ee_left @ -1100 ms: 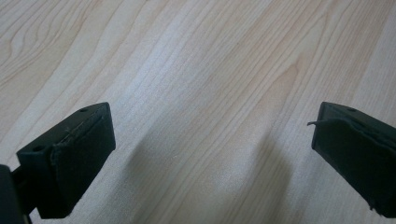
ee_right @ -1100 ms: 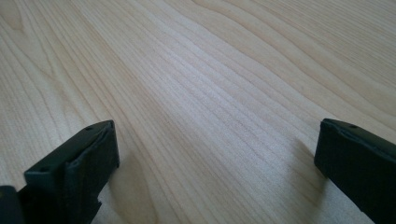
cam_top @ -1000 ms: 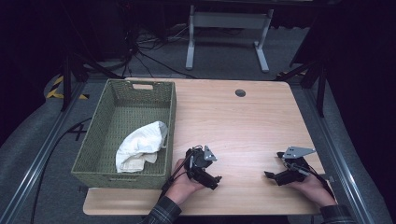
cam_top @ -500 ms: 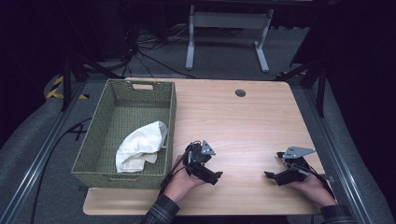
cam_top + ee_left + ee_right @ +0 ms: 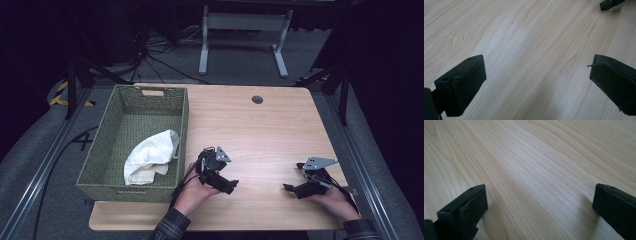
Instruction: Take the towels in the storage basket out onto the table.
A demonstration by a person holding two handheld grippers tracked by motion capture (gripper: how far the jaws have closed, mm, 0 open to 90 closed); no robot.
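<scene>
Left gripper (image 5: 231, 186): jaws spread wide, nothing between them. In the left gripper view (image 5: 535, 82) only bare wood grain lies between the two black pads, and the tip of the other gripper shows at the top right corner. The tool rests low over the table (image 5: 260, 130), near its front edge, just right of the basket, held in the person's left hand (image 5: 192, 189).

Right gripper (image 5: 290, 188): jaws likewise spread apart and empty. The right gripper view (image 5: 539, 202) shows plain tabletop between the pads. The tool sits near the front right part of the table, held in the right hand (image 5: 334, 196), with its jaws pointing toward the left gripper. The two grippers are well apart.

White cloth (image 5: 150, 155): it lies crumpled inside the green woven basket (image 5: 107, 135), in the near half, against the right wall. Neither gripper touches it.

Basket: it stands on the left part of the table, its right wall just beside the left gripper.

Grey hole (image 5: 257, 99): set in the tabletop near the far edge.
</scene>
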